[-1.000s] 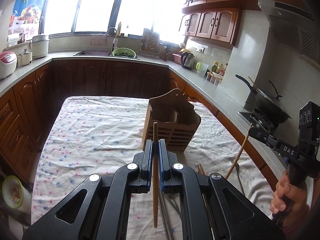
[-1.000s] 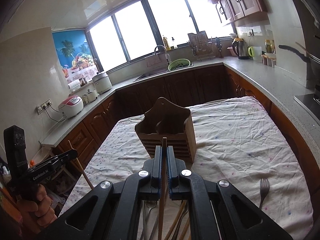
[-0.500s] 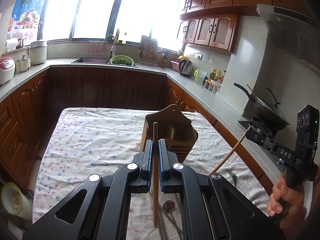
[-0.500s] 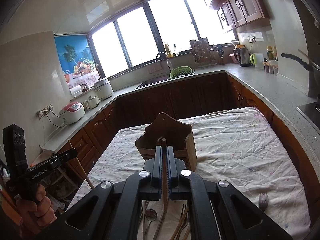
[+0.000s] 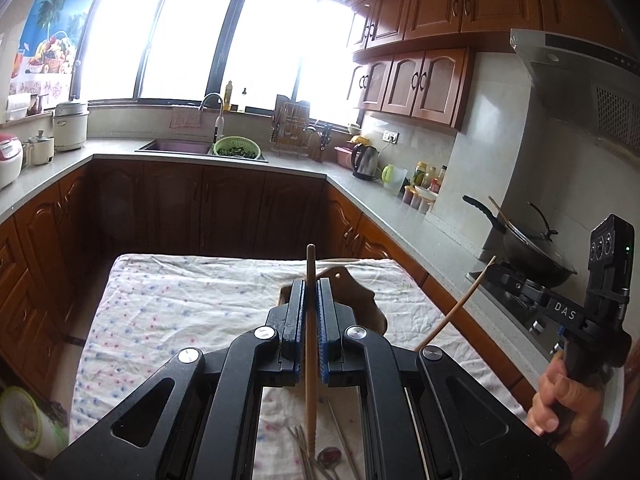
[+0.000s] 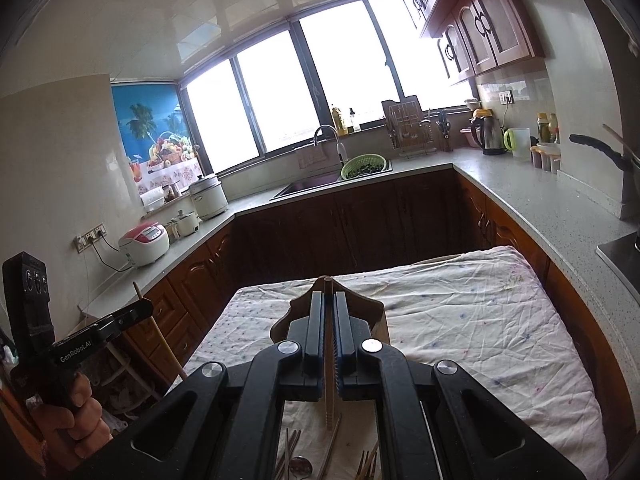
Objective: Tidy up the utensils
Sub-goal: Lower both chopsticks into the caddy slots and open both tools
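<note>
My left gripper (image 5: 311, 285) is shut on a wooden chopstick (image 5: 310, 392) that stands upright between its blue pads. A second wooden chopstick (image 6: 329, 396) is clamped upright in my right gripper (image 6: 329, 298). The wooden utensil holder (image 5: 362, 300) stands on the clothed table just beyond both grippers, mostly hidden behind the fingers; its peaked back (image 6: 370, 308) shows in the right wrist view. Both grippers hang above the table, side by side. Loose chopsticks and a spoon (image 5: 328, 456) lie on the cloth below, with a fork (image 6: 365, 462) beside them.
The table carries a dotted white cloth (image 5: 180, 304). Counters ring it: a sink with a green colander (image 5: 235, 149) at the back, a wok on the stove (image 5: 532, 256) to the right, rice cookers (image 6: 145, 242) to the left. A person's hand (image 5: 560, 396) holds each gripper.
Both grippers have risen with their chopsticks and tipped up a little. The holder has sunk in both views and is now largely hidden behind the fingers.
</note>
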`<state>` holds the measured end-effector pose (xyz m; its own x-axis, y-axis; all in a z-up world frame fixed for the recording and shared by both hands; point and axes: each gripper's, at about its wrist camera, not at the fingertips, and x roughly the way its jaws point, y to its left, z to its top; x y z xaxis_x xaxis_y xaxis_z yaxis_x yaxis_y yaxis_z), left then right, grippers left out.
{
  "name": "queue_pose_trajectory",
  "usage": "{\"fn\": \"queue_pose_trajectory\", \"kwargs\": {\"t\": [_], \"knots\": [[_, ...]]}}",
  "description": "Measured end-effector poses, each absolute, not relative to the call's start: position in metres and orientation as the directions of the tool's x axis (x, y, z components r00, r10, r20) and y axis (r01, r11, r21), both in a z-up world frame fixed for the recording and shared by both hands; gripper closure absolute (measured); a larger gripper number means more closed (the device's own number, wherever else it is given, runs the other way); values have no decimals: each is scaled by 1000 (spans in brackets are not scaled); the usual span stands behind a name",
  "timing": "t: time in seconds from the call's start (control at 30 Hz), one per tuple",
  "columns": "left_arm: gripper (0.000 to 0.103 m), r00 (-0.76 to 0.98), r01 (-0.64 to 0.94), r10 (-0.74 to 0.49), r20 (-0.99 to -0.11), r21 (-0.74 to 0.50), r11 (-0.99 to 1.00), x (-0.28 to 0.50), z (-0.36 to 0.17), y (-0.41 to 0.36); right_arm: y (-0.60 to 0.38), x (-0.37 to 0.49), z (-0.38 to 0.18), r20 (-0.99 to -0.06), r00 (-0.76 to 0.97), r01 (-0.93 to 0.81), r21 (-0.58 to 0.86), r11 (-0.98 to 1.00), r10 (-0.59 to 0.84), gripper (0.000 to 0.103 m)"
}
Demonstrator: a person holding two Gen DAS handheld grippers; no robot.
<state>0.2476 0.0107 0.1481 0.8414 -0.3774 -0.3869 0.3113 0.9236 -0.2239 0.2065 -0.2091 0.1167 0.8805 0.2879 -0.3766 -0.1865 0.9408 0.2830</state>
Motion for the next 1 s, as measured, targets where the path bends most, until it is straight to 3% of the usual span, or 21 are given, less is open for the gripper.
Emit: {"fn": "queue_pose_trajectory", "kwargs": {"t": [0.5,0.77,1.0], "knots": [[98,899,249,-338,-281,-308,918,338,183,5,-222,274,174,-277,936,-153,234,960,217,100],[99,919,138,-265,-292,-391,910,380,131,9,-218,308,125,-349,911,-130,258,957,218,100],[98,906,103,-241,-348,-371,923,392,87,0,-221,322,84,-400,889,-102,306,946,225,100]]}}
